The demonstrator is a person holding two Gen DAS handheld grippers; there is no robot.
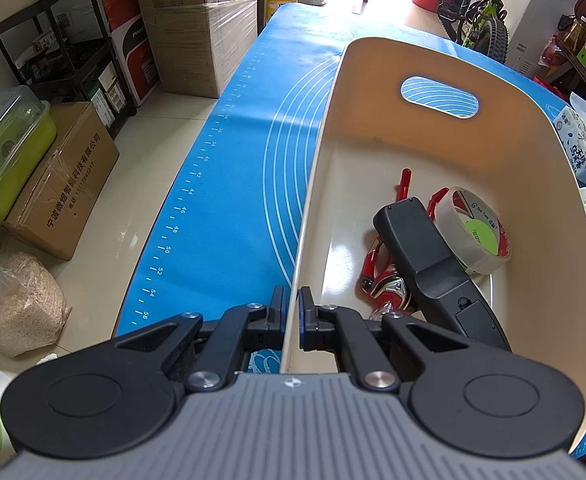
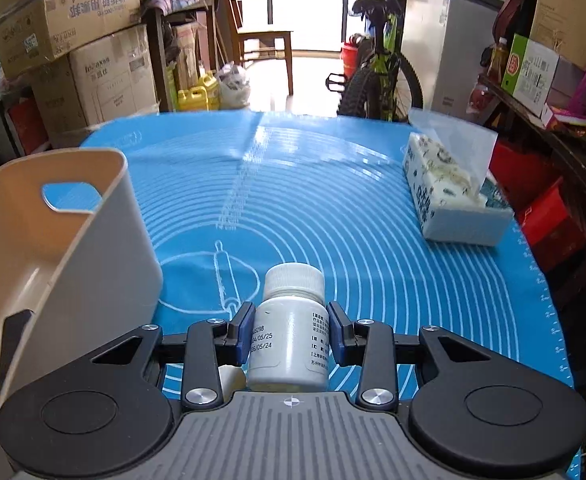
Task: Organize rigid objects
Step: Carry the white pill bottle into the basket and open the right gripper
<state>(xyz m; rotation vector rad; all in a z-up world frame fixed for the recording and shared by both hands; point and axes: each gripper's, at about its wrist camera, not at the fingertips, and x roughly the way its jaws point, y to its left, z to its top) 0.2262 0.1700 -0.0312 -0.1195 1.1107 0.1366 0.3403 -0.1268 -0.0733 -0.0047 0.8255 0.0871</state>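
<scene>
A cream plastic bin (image 1: 505, 92) stands on the blue mat (image 1: 237, 168). My left gripper (image 1: 291, 312) is shut on the bin's near left rim. Inside lie a black remote-like device (image 1: 421, 256), a roll of clear tape (image 1: 475, 232) and red-handled pliers (image 1: 381, 280). In the right wrist view my right gripper (image 2: 291, 330) is shut on a white pill bottle (image 2: 289, 344) with a white ribbed cap, held above the mat (image 2: 333, 200). The bin (image 2: 93, 248) stands just to its left.
A tissue box (image 2: 449, 196) lies on the mat's right side, also in the left wrist view (image 1: 585, 148). Cardboard boxes (image 1: 201, 28), a black shelf (image 1: 65, 52) and a bicycle (image 2: 377, 76) surround the table. The mat's left edge drops to the floor.
</scene>
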